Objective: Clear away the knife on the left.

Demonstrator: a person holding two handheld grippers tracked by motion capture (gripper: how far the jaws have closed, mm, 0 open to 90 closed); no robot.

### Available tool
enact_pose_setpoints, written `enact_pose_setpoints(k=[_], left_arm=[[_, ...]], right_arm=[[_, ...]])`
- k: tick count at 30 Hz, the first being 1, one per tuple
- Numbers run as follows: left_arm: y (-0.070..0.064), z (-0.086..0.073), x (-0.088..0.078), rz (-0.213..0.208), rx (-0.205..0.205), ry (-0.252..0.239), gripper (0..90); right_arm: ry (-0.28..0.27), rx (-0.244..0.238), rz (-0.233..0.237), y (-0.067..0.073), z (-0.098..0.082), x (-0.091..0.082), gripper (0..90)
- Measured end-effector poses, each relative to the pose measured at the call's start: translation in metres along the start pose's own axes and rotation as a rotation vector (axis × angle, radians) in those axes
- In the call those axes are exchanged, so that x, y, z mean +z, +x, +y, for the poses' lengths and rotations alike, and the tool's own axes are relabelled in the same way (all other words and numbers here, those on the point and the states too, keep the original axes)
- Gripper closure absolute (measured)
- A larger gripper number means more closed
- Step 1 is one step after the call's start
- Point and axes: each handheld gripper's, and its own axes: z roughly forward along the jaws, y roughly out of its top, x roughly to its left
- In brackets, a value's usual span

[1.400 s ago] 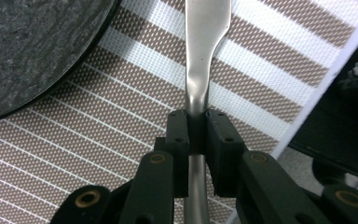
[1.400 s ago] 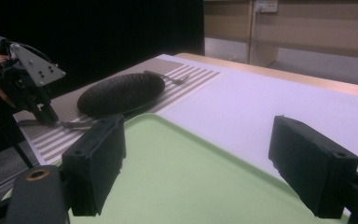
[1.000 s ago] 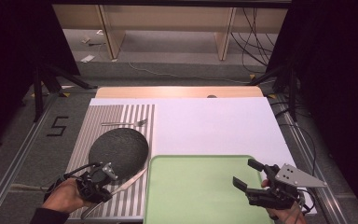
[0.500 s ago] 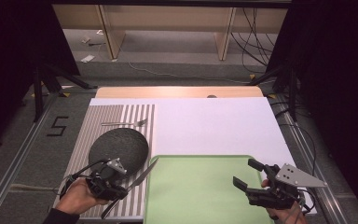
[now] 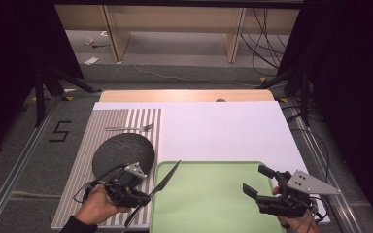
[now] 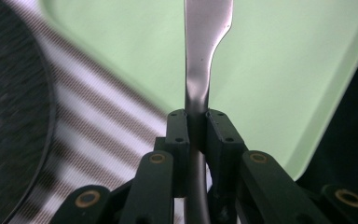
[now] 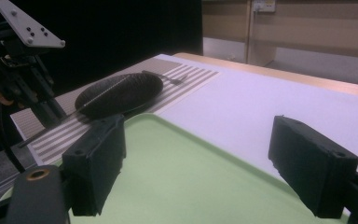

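Knife [image 5: 165, 180]: pinched by its handle in the left claw [image 5: 143, 196], blade over the tray [image 5: 213, 204] edge at 9 o'clock, not yet set down; fork [image 5: 128, 128] and plate [image 5: 124, 154] untouched on the striped mat [image 5: 77, 194]; right claw [image 5: 258, 183] spread, empty.

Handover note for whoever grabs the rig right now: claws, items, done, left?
Left claw: shut on the knife, blade out over the green tray edge, lifted off the striped mat.
Right claw: open, nothing in it, hovering over the tray's right side.
Dark plate and fork sit on the striped mat.
Done: knife picked up.
Left: likely set knife on tray; plate and fork untouched.
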Motion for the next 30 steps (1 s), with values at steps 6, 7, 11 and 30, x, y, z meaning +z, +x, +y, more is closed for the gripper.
enact_pose_setpoints(k=[6,7,11,30], left_arm=[[-0.015,0.018,0.011,-0.029,0.046,0.035,79.7],[-0.016,0.020,0.013,-0.033,0.049,0.038,79.7],[-0.022,0.034,0.026,-0.046,0.060,0.066,79.7],[-0.027,0.054,0.058,-0.069,0.072,0.139,79.6]], right_arm=[[-0.003,0.001,0.001,0.000,0.000,0.000,19.7],[0.000,0.001,0.000,0.000,0.000,0.000,19.7],[0.002,0.002,0.001,0.000,0.000,0.000,19.7],[-0.001,0.003,0.003,0.000,0.000,0.000,19.7]])
